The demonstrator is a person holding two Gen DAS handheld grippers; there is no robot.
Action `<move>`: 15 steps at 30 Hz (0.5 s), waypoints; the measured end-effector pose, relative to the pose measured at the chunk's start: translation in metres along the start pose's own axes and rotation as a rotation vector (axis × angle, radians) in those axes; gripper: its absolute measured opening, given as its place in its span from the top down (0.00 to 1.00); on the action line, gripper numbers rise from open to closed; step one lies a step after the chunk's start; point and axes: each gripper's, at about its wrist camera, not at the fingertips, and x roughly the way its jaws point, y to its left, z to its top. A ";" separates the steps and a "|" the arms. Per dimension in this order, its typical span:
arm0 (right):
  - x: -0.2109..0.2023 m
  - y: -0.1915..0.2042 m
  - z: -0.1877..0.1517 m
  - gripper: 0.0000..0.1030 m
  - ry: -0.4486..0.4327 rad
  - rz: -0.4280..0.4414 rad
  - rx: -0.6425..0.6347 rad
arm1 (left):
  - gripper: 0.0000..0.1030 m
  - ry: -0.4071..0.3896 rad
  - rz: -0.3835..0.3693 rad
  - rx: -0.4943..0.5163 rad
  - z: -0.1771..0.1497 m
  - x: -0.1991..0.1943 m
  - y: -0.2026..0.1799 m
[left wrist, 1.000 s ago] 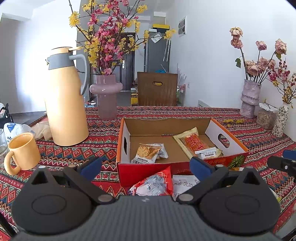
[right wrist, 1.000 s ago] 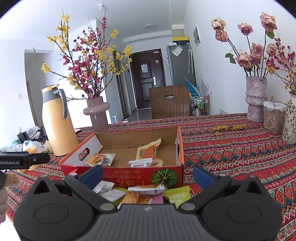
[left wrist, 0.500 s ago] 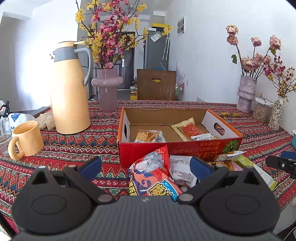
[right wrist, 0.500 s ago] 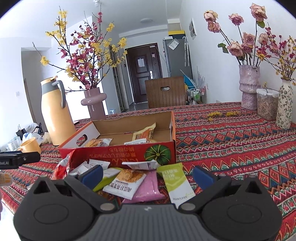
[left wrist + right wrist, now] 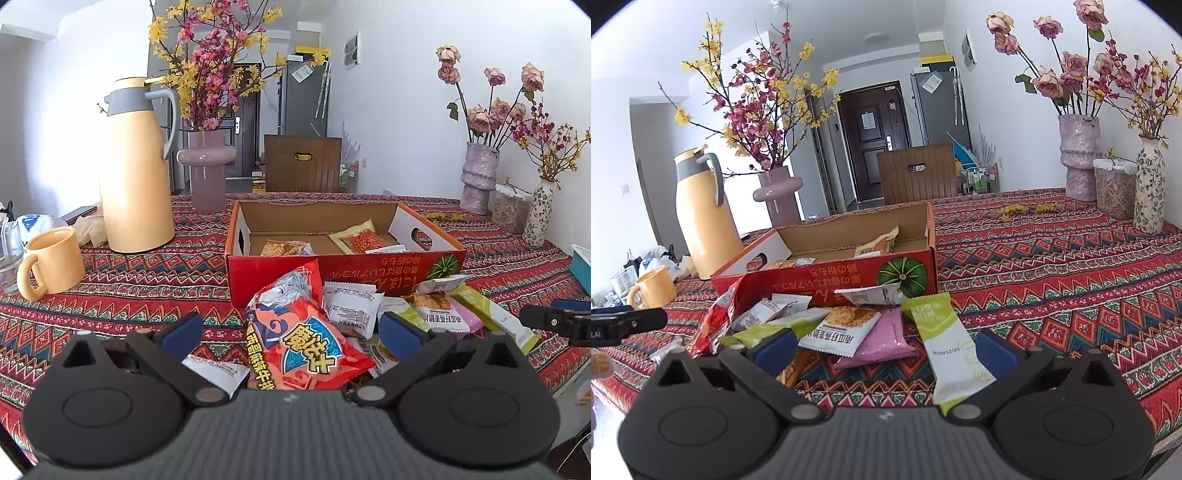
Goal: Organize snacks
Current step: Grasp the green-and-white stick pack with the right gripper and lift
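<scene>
While lying heaped on the table (image 5: 122, 295) just in front of the red box (image 5: 369, 267), the snack packets are presenting as light, crinkly, slippery film. Red bag (image 5: 306, 343): puffed, soft; best pinched at a crimped end seam. Green bar (image 5: 951, 343): flat, stiffer; grip across its width. Left claw (image 5: 291, 328) and right claw (image 5: 884, 347) are hovering over the heap, both spread wide, holding nothing.

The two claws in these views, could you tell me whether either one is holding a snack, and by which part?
Nothing is held. The left claw is open above the red snack bag, and the right claw is open over the pink packet.
</scene>
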 end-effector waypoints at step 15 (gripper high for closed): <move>0.010 -0.004 -0.007 0.00 0.042 -0.040 0.000 | 0.00 0.016 0.003 -0.026 -0.005 0.006 0.007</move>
